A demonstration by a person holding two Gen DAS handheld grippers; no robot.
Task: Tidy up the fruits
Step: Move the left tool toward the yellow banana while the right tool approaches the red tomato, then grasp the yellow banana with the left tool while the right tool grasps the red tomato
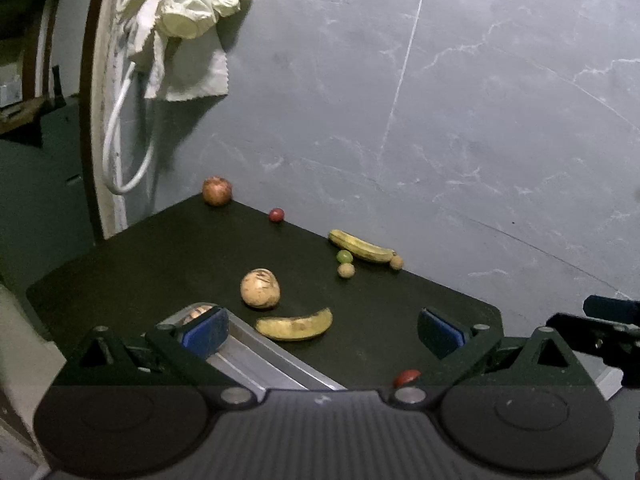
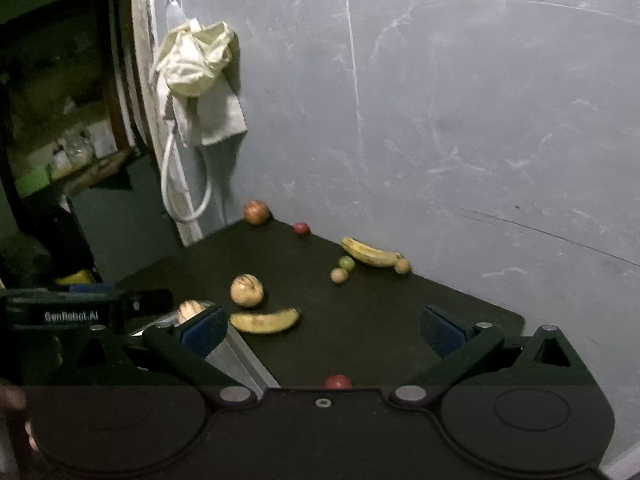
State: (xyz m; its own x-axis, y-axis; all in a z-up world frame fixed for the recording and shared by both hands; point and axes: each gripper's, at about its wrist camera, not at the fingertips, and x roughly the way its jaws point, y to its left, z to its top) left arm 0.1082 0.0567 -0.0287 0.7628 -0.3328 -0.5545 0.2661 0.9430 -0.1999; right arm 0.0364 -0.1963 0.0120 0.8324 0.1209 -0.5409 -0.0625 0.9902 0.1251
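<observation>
Two bananas lie apart on the dark table [image 1: 168, 256]: the near banana [image 1: 295, 325] beside the metal tray [image 1: 256, 356] at the front edge, the far banana [image 1: 362, 246] along the back edge against the wall. Other fruits are scattered, and only one pale fruit [image 2: 191, 309] sits in the tray, so sorting seems barely begun. Both the left gripper [image 1: 322, 330] and the right gripper [image 2: 324, 328] hover with fingers spread wide and empty, probably ready to pick.
</observation>
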